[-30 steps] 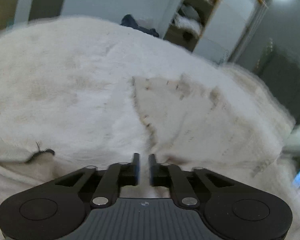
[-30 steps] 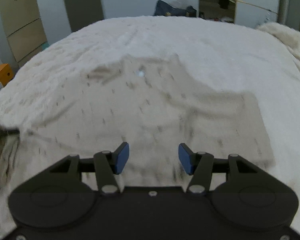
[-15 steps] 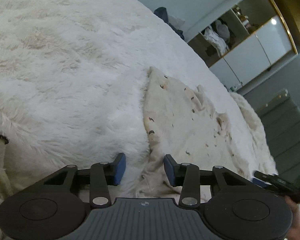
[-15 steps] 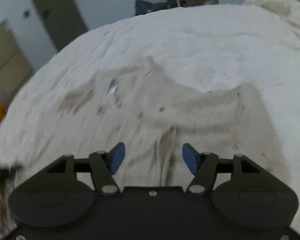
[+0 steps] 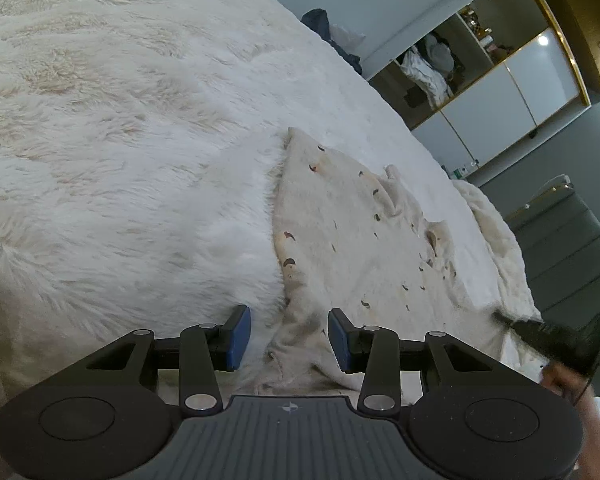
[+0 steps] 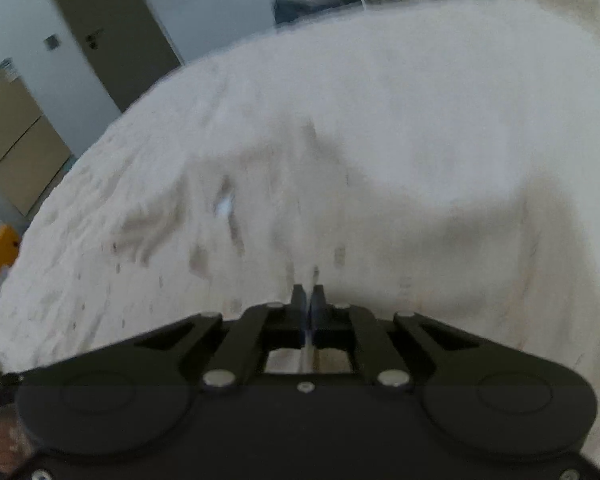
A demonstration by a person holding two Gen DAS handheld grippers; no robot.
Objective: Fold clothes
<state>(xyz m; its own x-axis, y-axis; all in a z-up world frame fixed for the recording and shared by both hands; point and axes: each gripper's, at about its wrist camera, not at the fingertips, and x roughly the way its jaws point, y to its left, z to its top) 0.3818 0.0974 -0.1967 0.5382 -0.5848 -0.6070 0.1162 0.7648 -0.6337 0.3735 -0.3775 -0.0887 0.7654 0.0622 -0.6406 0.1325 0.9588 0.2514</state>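
Cream shirt [image 5: 360,240] with little dark marks, lying flat on the fluffy white blanket [image 5: 120,140], spread out in front of both tongs.

Left tongs [image 5: 288,336]: partly wide, blue pads apart. Near corner of the shirt bunched up between the pads, but not squeezed yet.

Right tongs [image 6: 309,304]: pressed tight together. Looks like a thin bit of pale cloth pinched between them, right at the near edge of the shirt. Hard to be sure, because that picture is very blurry.

Step in hand, most likely: getting hold of the near edge of the shirt with both tongs, ready for the first fold.

How to do it well:
- Push the left tongs a little deeper, so the pads go over the cloth and not just over the fuzzy blanket hair.
- Grab only the shirt. Leave the blanket out of the bite, or else it comes up too.
- Squeeze the left tongs shut before lifting anything.
- Slow the right side down and check that the cloth is really caught.
- Lift both sides together and at the same height, so the edge stays straight.
- Carry the edge over toward the far side of the shirt and lay it down softly, corner on corner.

Possible trouble: a thin pinch slipping out, or one side lifting first and making a crooked fold.
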